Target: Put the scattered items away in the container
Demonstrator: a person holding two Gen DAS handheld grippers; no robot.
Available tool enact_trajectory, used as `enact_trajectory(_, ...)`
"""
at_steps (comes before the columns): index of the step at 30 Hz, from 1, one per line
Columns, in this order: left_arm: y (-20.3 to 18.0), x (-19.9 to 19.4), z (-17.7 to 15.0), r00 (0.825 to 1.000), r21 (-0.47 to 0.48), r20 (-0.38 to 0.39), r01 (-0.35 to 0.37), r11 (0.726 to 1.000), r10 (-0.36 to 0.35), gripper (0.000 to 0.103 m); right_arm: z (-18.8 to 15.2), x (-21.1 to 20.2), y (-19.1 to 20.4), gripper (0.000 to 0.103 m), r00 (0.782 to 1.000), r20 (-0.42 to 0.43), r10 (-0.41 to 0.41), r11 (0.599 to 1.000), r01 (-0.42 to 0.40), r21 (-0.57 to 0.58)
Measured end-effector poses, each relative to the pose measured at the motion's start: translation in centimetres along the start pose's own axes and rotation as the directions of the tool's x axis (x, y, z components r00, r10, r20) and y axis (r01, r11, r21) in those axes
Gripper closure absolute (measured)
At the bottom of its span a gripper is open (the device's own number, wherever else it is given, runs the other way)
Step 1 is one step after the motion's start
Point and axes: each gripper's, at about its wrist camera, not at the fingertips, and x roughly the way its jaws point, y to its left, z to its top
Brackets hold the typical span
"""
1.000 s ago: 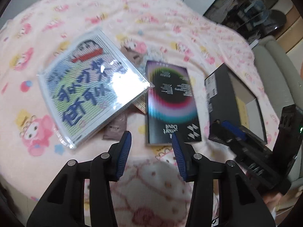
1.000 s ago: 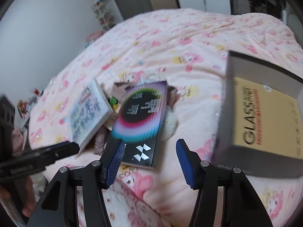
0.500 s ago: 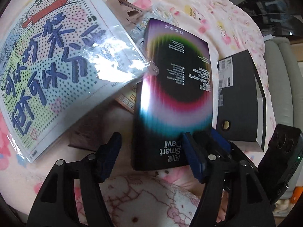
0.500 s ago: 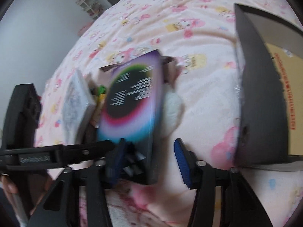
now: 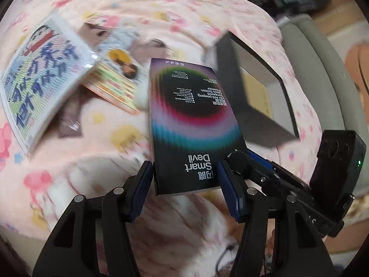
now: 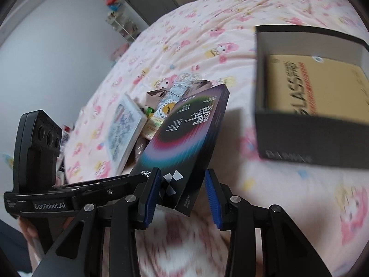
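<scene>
Both grippers clamp the screen protector box (image 5: 193, 129), left gripper (image 5: 184, 184) across its width, right gripper (image 6: 182, 191) at its corner; lifted at centre frame, keep it level toward the open black container (image 6: 311, 143) at right
</scene>
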Motion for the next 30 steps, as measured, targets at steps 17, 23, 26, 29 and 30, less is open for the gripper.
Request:
enact_trajectory(17, -7.2, 5.2, -5.7, 0.987, 0.145, -0.156, 0.071, 0.987, -0.048, 0.066, -7.4, -6.2, -5.1, 0.082, 0.998, 0.033, -0.061, 0.997, 0.060, 0.046)
enact_trajectory(23, -5.8, 4.4, -4.4, 0.995, 0.114, -0.104, 0.021, 0.993, -0.009, 0.059, -6.8, -5.0, -9.4, 0.076, 0.985, 0.021, -0.172, 0.974, 0.167, 0.155)
enact_trajectory(26, -5.3, 4.5, -1.5, 0.994, 0.118, -0.049, -0.090, 0.989, 0.096, 0.053, -7.4, -4.2, -10.9, 0.073, 0.990, -0.001, -0.140, 0.967, 0.137, 0.214)
enact_trajectory(29, -4.5, 4.4, 1.5, 0.987, 0.085, 0.009, -0.161, 0.983, 0.161, 0.047, -7.9, -3.4, -11.4, 0.065, 0.992, -0.029, -0.125, 0.966, 0.129, 0.226)
enact_trajectory(30, -4.2, 4.7, 2.6, 0.984, 0.068, 0.021, -0.179, 0.981, 0.178, 0.045, -8.0, -3.1, -11.6, 0.064, 0.991, -0.032, -0.129, 0.964, 0.133, 0.230)
